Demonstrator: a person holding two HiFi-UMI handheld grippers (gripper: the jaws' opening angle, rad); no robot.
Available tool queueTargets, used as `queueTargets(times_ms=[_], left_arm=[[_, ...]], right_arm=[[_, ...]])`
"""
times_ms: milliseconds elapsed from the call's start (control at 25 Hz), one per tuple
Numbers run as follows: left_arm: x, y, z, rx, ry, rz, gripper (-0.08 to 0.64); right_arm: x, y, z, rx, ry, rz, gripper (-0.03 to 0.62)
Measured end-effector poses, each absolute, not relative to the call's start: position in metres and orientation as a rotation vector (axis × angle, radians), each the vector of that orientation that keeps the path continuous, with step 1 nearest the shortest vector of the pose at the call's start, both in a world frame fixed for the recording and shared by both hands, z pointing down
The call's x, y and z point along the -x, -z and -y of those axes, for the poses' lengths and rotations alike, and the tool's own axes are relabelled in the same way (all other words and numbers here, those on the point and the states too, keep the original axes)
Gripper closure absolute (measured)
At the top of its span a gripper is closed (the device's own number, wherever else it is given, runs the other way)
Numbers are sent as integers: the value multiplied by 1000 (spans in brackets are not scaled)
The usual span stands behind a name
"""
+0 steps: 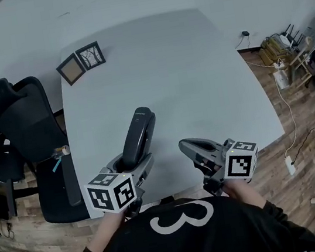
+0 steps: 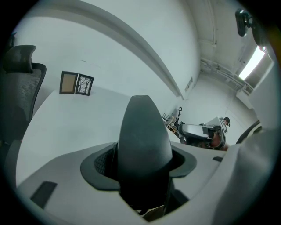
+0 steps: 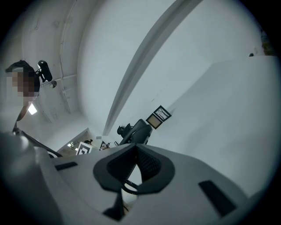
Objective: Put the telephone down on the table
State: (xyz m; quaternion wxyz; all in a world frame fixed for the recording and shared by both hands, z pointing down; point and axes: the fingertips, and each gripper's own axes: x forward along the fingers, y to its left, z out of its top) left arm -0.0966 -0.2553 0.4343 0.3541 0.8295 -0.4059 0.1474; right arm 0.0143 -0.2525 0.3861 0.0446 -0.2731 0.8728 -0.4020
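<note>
A black telephone handset [image 1: 139, 133] is clamped between the jaws of my left gripper [image 1: 135, 163], which is shut on its lower half. The handset's upper end points away from me over the white table [image 1: 184, 70]. In the left gripper view the handset [image 2: 144, 140] fills the gap between the pads. My right gripper [image 1: 184, 145] hovers over the table's near edge, just right of the handset. Its jaws are shut with nothing in them, and its pads meet in the right gripper view [image 3: 138, 169]. That view also shows the handset [image 3: 139, 130] off to the left.
Two small picture frames [image 1: 81, 62] lie at the table's far left corner. A black office chair [image 1: 22, 111] stands against the left edge. Cables and a power strip [image 1: 290, 164] lie on the wooden floor to the right.
</note>
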Motion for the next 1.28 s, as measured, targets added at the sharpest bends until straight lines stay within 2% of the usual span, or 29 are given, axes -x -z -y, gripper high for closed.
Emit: queueTargets(times_ms=[1280], left_arm=[[123,-523,328,-2046,-547,1084,270]], right_arm=[[-10,-429,289,933,1372,-2617,584]])
